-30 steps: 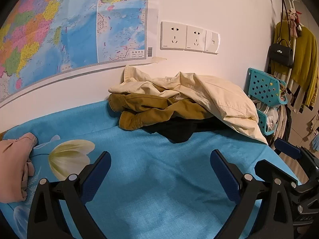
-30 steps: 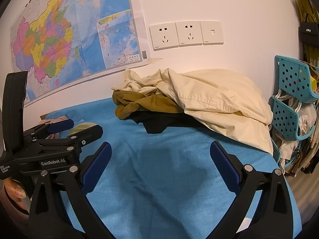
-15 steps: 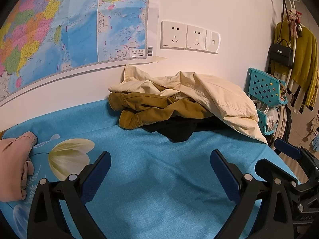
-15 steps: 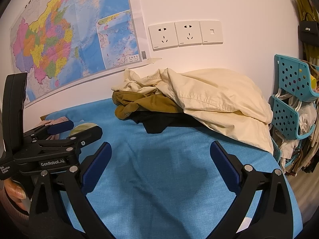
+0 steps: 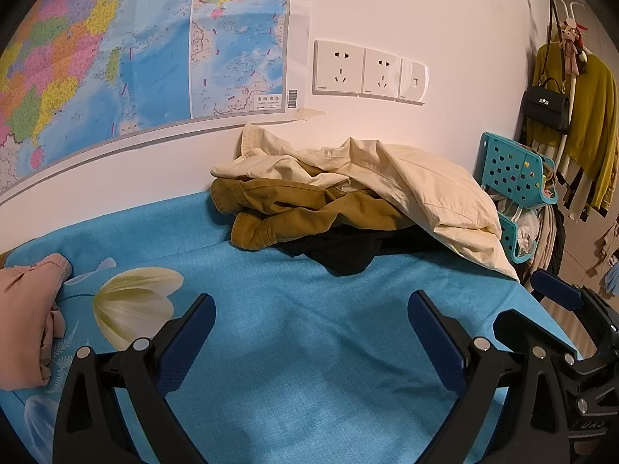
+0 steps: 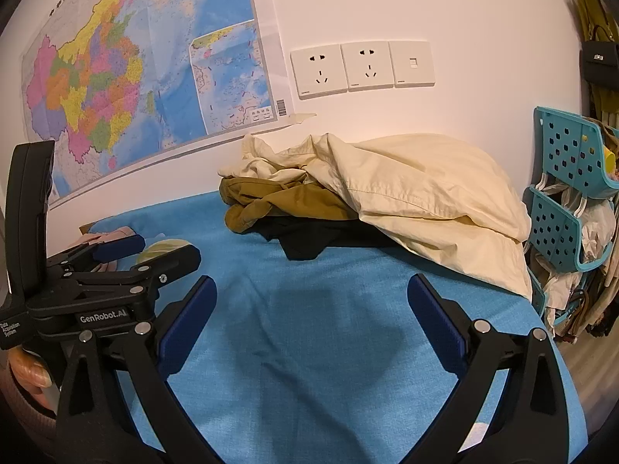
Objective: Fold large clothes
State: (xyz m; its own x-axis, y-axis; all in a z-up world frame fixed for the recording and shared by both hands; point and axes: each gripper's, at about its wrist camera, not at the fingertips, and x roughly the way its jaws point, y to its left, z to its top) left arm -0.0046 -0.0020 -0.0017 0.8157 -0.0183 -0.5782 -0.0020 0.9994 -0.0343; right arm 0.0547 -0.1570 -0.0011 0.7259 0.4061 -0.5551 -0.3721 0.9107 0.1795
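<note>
three crumpled garments [image 5: 348, 201], cream over mustard, black

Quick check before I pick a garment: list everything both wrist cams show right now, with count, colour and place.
cream garment: 1, cream, top of the pile by the wall
brown garment: 1, mustard brown, under the cream one, pile's left side
black garment: 1, black, bottom of the pile
pink garment: 1, pink, left edge of the bed
bed sheet: 1, blue with a pale flower print, under everything
map: 1, multicoloured, on the wall at left
wall plates: 3, white, above the pile
plastic rack: 1, teal, right of the bed
hanging clothes: several, olive one foremost, far right
handbag: 1, black, hanging there
left gripper: open, over the sheet
right gripper: open, over the sheet
</note>
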